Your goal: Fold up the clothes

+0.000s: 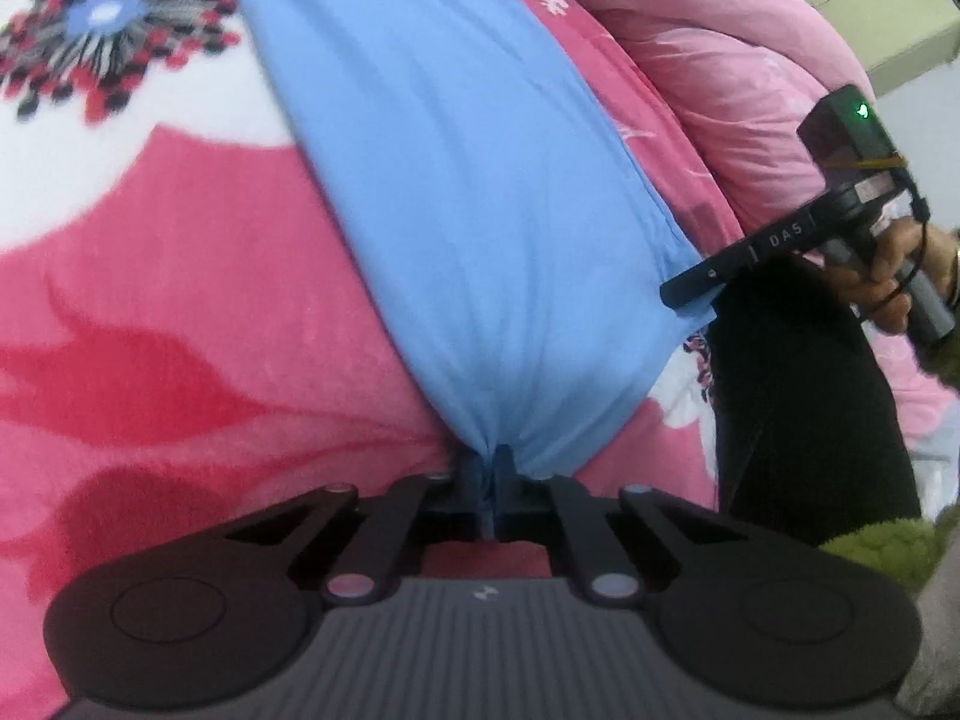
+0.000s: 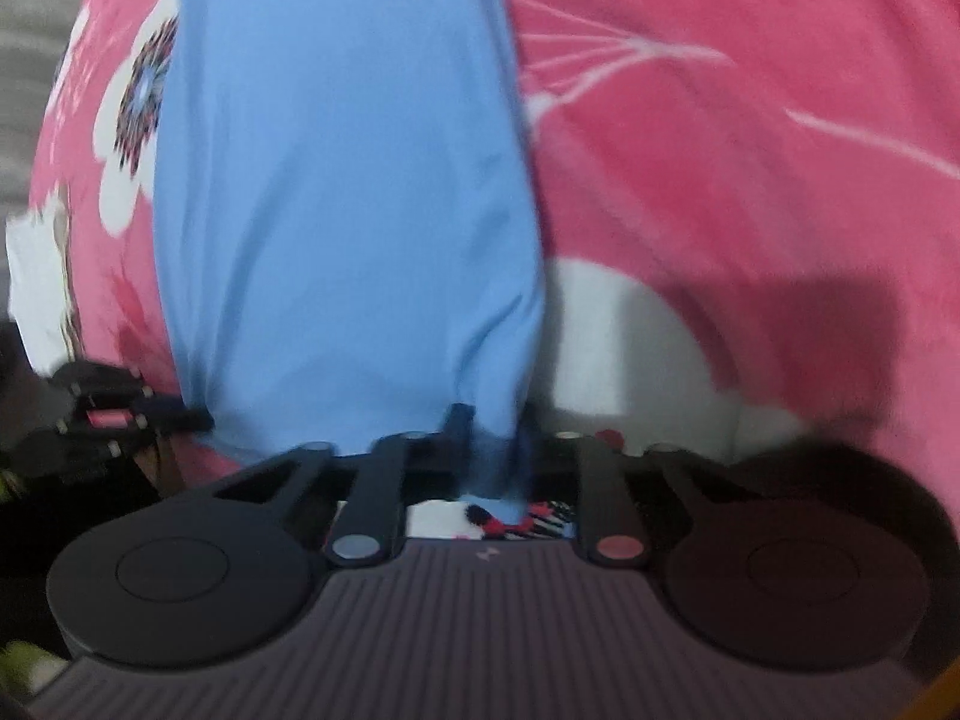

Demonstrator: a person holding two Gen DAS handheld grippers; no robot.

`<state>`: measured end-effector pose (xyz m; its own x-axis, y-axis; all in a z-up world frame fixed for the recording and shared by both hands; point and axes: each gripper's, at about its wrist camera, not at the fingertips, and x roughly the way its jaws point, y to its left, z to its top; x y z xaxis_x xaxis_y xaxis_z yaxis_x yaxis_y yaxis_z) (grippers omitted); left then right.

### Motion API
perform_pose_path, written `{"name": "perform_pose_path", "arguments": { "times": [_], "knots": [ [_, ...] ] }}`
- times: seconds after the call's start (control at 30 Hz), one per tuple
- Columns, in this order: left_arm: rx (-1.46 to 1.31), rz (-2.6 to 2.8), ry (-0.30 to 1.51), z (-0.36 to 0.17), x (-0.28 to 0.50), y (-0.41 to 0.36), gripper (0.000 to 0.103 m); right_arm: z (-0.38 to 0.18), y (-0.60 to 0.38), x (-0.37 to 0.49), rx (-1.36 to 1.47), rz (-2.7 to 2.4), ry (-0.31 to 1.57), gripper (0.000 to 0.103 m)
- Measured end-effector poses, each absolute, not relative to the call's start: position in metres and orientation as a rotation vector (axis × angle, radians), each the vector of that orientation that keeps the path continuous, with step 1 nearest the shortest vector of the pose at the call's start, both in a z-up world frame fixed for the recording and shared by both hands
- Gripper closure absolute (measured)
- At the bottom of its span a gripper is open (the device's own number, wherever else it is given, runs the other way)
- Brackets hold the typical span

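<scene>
Blue garment [image 1: 474, 180] lies centre frame on pink floral blanket [image 1: 180, 300]. Left tongs [image 1: 492, 480], right tongs [image 2: 489, 456] both clamped on near-edge corners. Advice: lift evenly, keep edge taut, fold away.

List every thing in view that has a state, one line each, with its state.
left gripper: shut on the blue garment's near edge.
right gripper: shut on the same garment's other near corner.
blue garment: lying stretched along the blanket, its near end bunched where each gripper pinches it.
pink floral blanket: spread under the garment.
cardboard box: behind the bedding, state unclear.
</scene>
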<state>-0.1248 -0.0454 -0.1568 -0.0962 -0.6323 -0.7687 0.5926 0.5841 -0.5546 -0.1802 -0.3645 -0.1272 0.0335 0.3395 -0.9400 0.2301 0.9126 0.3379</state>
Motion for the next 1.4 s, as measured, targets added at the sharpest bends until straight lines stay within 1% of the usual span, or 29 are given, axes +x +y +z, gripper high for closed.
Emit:
{"name": "perform_pose_path", "arguments": {
  "times": [0.13, 0.3, 0.47, 0.53, 0.57, 0.6, 0.63, 0.67, 0.7, 0.73, 0.77, 0.9, 0.93, 1.03, 1.1, 1.2, 1.27, 1.3, 1.4],
  "knots": [
    [0.043, -1.084, 1.298, -0.14, -0.132, -0.04, 0.101, -0.107, -0.348, -0.184, 0.359, 0.115, 1.582, 0.098],
    [0.145, -1.181, 1.382, -0.131, -0.145, -0.032, 0.101, -0.095, -0.323, -0.203, 0.327, 0.189, 1.681, 0.098],
    [0.331, -1.267, 1.44, -0.141, -0.169, -0.035, 0.099, -0.108, -0.292, -0.221, 0.31, 0.243, 1.8, 0.098],
    [0.343, -1.257, 1.458, -0.149, -0.17, -0.035, 0.096, -0.117, -0.283, -0.221, 0.305, 0.221, 1.827, 0.097],
    [0.322, -1.25, 1.47, -0.15, -0.167, -0.032, 0.094, -0.119, -0.28, -0.219, 0.308, 0.211, 1.828, 0.094],
    [0.299, -1.245, 1.477, -0.148, -0.165, -0.028, 0.088, -0.118, -0.279, -0.216, 0.306, 0.209, 1.83, 0.093],
    [0.276, -1.239, 1.481, -0.146, -0.163, -0.024, 0.082, -0.115, -0.277, -0.215, 0.3, 0.192, 1.83, 0.086],
    [0.245, -1.227, 1.48, -0.142, -0.16, -0.018, 0.08, -0.108, -0.278, -0.214, 0.291, 0.179, 1.821, 0.075],
    [0.213, -1.213, 1.476, -0.138, -0.155, -0.01, 0.078, -0.097, -0.283, -0.214, 0.285, 0.174, 1.797, 0.067],
    [0.19, -1.199, 1.469, -0.134, -0.15, -0.004, 0.078, -0.085, -0.289, -0.214, 0.279, 0.17, 1.772, 0.052],
    [0.169, -1.18, 1.457, -0.129, -0.144, 0.002, 0.078, -0.073, -0.294, -0.214, 0.273, 0.167, 1.747, 0.048],
    [0.094, -1.092, 1.38, -0.113, -0.111, 0.021, 0.077, -0.023, -0.319, -0.198, 0.257, 0.139, 1.528, 0.048],
    [0.079, -1.067, 1.349, -0.11, -0.102, 0.021, 0.077, -0.017, -0.317, -0.189, 0.248, 0.143, 1.443, 0.048],
    [0.059, -0.967, 1.24, -0.105, -0.072, 0.004, 0.077, -0.008, -0.306, -0.157, 0.114, 0.136, 1.192, 0.048],
    [0.016, -0.912, 1.167, -0.104, -0.051, -0.011, 0.077, -0.015, -0.29, -0.128, 0.028, 0.172, 1.057, 0.048],
    [-0.033, -0.827, 1.073, -0.105, -0.022, -0.032, 0.077, -0.033, -0.266, -0.079, -0.064, 0.238, 0.923, 0.048],
    [-0.056, -0.777, 1.017, -0.107, -0.003, -0.043, 0.077, -0.037, -0.264, -0.046, -0.078, 0.261, 0.862, 0.048],
    [-0.068, -0.758, 0.997, -0.109, 0.006, -0.044, 0.076, -0.036, -0.265, -0.029, -0.071, 0.269, 0.838, 0.048],
    [-0.101, -0.735, 0.966, -0.115, 0.028, -0.047, 0.075, -0.039, -0.272, 0.016, -0.086, 0.301, 0.832, 0.042]
  ]
}}
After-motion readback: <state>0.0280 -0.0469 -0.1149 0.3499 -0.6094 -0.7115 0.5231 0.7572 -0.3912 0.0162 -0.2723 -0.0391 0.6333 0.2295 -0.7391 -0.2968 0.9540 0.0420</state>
